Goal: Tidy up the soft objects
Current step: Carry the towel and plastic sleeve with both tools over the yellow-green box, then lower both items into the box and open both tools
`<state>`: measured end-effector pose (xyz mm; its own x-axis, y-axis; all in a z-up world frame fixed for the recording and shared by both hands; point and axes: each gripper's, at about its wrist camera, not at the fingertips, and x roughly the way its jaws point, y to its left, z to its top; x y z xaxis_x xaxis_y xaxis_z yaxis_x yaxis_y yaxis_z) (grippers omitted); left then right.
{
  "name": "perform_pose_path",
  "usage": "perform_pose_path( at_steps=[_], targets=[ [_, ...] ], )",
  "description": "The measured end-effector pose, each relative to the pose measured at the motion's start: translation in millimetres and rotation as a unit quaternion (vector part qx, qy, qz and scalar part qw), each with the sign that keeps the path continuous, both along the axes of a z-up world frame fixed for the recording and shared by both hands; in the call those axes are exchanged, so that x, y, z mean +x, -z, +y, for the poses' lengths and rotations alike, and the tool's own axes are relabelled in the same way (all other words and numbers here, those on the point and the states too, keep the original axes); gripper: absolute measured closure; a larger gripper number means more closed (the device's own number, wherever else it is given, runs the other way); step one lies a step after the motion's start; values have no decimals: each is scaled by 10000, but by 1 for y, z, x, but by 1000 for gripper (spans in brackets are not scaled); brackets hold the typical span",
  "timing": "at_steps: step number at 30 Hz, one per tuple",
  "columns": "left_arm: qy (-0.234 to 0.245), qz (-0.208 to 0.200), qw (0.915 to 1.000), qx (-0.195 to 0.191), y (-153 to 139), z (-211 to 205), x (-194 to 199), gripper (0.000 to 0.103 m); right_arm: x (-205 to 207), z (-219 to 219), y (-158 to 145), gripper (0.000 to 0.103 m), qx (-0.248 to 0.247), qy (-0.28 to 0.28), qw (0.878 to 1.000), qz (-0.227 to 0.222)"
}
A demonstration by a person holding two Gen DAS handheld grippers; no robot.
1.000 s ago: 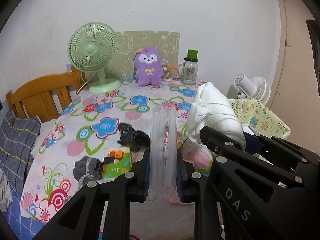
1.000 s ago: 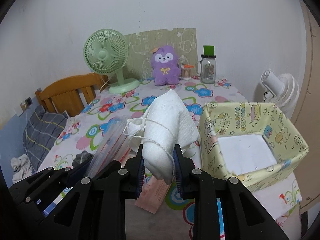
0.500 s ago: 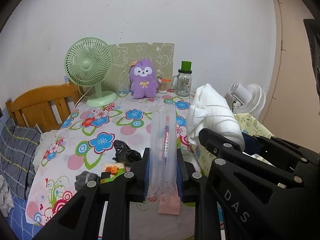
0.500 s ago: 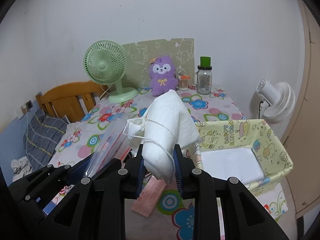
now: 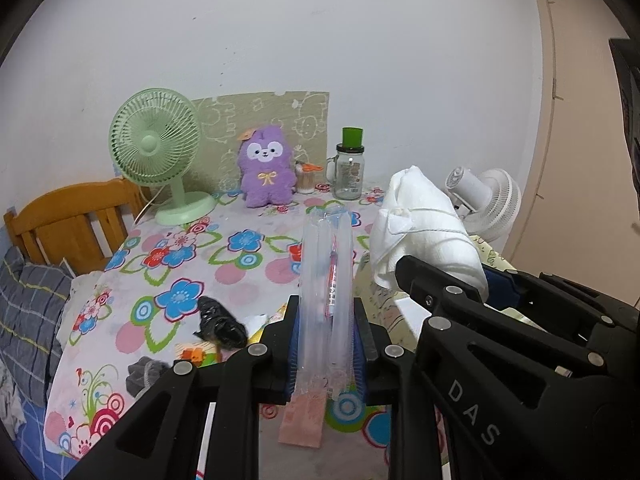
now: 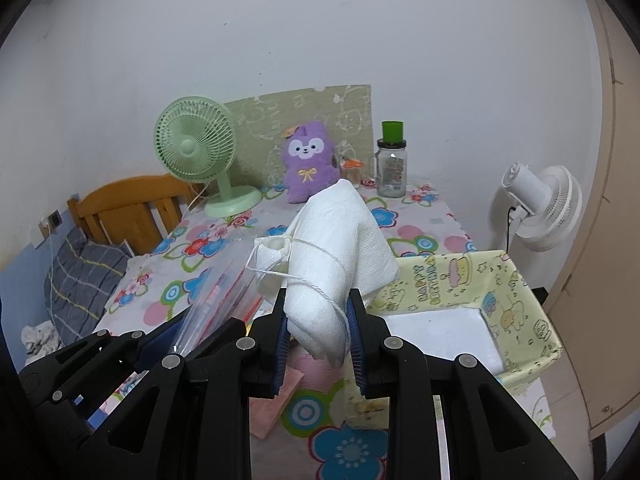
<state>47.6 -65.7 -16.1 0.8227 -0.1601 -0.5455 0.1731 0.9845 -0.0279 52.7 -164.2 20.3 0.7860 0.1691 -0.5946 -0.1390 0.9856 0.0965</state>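
Observation:
My left gripper (image 5: 326, 344) is shut on a clear plastic zip bag (image 5: 327, 276) with a red-marked strip inside, held upright above the floral table. My right gripper (image 6: 318, 336) is shut on a white cloth bundle (image 6: 336, 248) tied with string, held above the table's front edge, left of the yellow cartoon box (image 6: 516, 304). The bundle also shows in the left wrist view (image 5: 424, 228), and the bag in the right wrist view (image 6: 220, 296). A black soft lump (image 5: 220, 322) and a grey one (image 5: 144, 374) lie on the table by a green-orange packet (image 5: 196, 354).
A green fan (image 5: 158, 148), a purple plush (image 5: 266, 172) and a glass jar with a green lid (image 5: 350, 170) stand at the table's back. A pink flat pad (image 5: 306, 420) lies at the front edge. A white fan (image 6: 540, 204) stands right; a wooden bed frame (image 5: 68, 220) left.
Both grippers have risen and pulled back from the table with their loads; the table and box look lower and farther away. Both grips are unchanged.

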Motion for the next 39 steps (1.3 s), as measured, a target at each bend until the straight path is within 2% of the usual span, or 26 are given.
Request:
perform_pose_path(
  at_steps=[20, 27, 39],
  targets=[
    [513, 6, 9987, 4, 3, -67, 27, 82, 16, -68, 1, 73, -42, 446, 9990, -8],
    [736, 161, 9972, -9, 14, -90, 41, 82, 27, -93, 11, 73, -29, 653, 9978, 126],
    [897, 592, 9942, 12, 39, -115, 67, 79, 48, -122, 40, 73, 151, 974, 9933, 602]
  ],
)
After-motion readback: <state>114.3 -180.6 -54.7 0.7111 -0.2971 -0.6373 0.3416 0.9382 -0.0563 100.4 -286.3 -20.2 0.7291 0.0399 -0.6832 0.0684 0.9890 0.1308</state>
